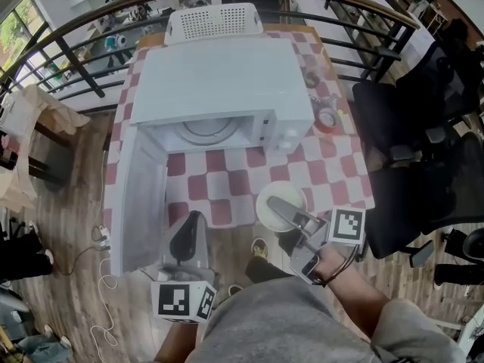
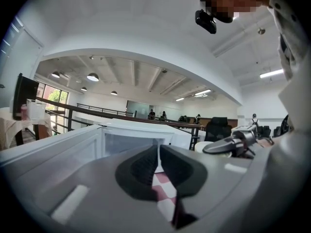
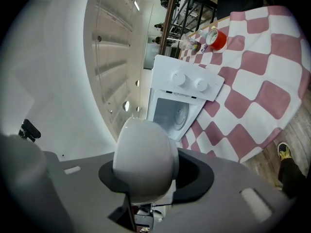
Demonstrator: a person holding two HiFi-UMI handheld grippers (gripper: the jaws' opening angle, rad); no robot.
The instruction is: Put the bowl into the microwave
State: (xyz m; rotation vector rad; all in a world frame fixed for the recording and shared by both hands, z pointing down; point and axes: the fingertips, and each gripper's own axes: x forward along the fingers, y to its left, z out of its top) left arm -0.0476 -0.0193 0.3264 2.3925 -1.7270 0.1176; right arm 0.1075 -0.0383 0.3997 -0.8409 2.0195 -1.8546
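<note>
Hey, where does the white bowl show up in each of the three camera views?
Head view: bowl at lower centre-right, in front of the microwave.
Left gripper view: only a sliver of the bowl shows, at mid-right.
Right gripper view: the bowl fills the lower centre, gripped between the jaws.
Shared landmark: the open microwave, also seen at and.

On table [image 1: 227, 184]: microwave [image 1: 219, 89] at back, door [image 1: 140, 203] swung left; bowl [image 1: 266, 209] before it, in right claw [image 1: 278, 204]; tape roll [image 1: 327, 119] right of microwave.
</note>
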